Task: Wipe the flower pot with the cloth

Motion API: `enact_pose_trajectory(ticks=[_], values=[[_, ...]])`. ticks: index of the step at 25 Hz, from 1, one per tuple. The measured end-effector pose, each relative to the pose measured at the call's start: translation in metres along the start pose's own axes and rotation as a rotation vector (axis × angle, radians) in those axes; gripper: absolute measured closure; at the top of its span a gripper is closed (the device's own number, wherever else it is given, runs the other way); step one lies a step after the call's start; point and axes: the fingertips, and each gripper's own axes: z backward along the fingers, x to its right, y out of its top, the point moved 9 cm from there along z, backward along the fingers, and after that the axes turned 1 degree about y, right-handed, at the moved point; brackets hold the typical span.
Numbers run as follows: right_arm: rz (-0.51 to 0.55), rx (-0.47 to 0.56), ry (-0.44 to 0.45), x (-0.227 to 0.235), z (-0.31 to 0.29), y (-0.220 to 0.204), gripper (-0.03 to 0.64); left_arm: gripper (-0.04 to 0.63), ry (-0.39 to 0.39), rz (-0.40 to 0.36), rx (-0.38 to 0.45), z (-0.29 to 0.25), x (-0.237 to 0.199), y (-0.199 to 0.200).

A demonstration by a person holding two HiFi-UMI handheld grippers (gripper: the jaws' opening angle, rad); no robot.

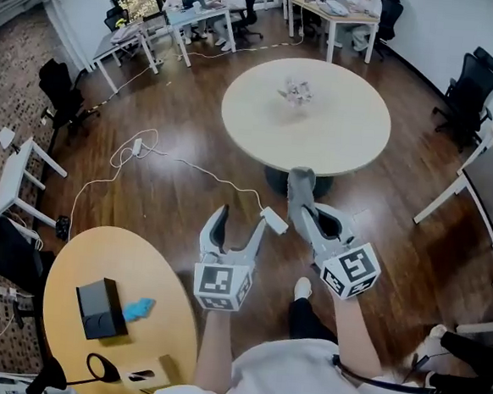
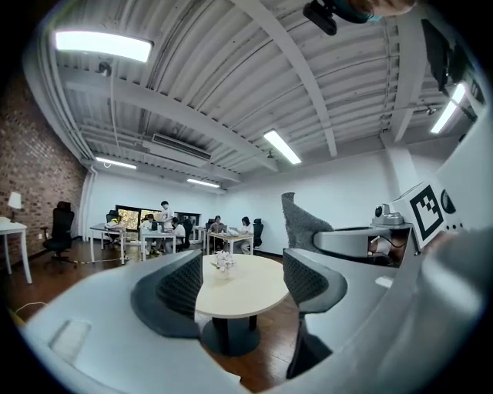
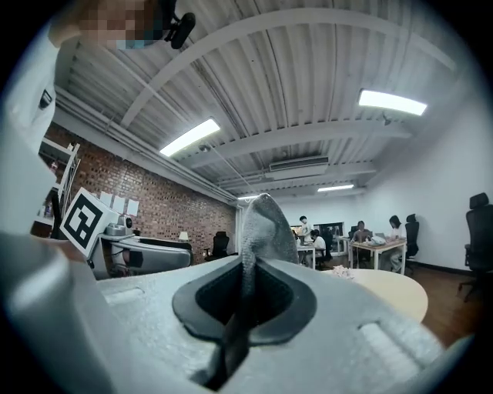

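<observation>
Open office, wood floor. Round table [image 1: 336, 135] well ahead; small flower pot [image 1: 295, 91] near its centre, well apart from both grippers. Right gripper [image 1: 307, 212] pinches soft grey cloth [image 1: 300, 186]. Left gripper [image 1: 240, 221] spread, empty. Pot likely light, tippy, fragile: steady it by the rim.

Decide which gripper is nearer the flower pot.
Right. Both are well short of the flower pot; the right gripper, holding the cloth, is closer, the left gripper farther back and leftward.

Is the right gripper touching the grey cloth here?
Touching. In the right gripper view, the right gripper pinches the cloth, which sticks up between its jaws.
</observation>
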Motion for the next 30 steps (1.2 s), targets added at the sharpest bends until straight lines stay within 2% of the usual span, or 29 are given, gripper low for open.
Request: enact_pose_trajectory(ticks=[6,9,12,14,18,25,30], values=[[-0.022,-0.019,0.041,0.116,-0.058,0.0,0.626,0.262,-0.008,-0.017,0.008,-0.136,0.005,0.022],[-0.033,-0.018,0.045,0.162,-0.07,-0.003,0.626,0.262,-0.01,-0.028,0.012,-0.183,0.008,0.024],[-0.139,-0.033,0.063,0.199,-0.085,-0.019,0.626,0.262,-0.02,-0.035,-0.012,-0.213,0.007,0.015],[-0.18,-0.042,0.07,0.215,-0.091,-0.03,0.626,0.262,-0.019,-0.028,-0.042,-0.23,0.006,0.007],[-0.165,-0.045,0.082,0.24,-0.109,-0.038,0.626,0.262,-0.007,-0.01,-0.078,-0.266,-0.004,-0.003],[-0.128,-0.041,0.08,0.279,-0.172,-0.04,0.626,0.262,-0.041,-0.004,-0.065,-0.341,-0.043,-0.007],[-0.08,-0.04,0.053,0.316,-0.233,-0.027,0.626,0.262,-0.09,-0.012,-0.029,-0.408,-0.082,0.006]])
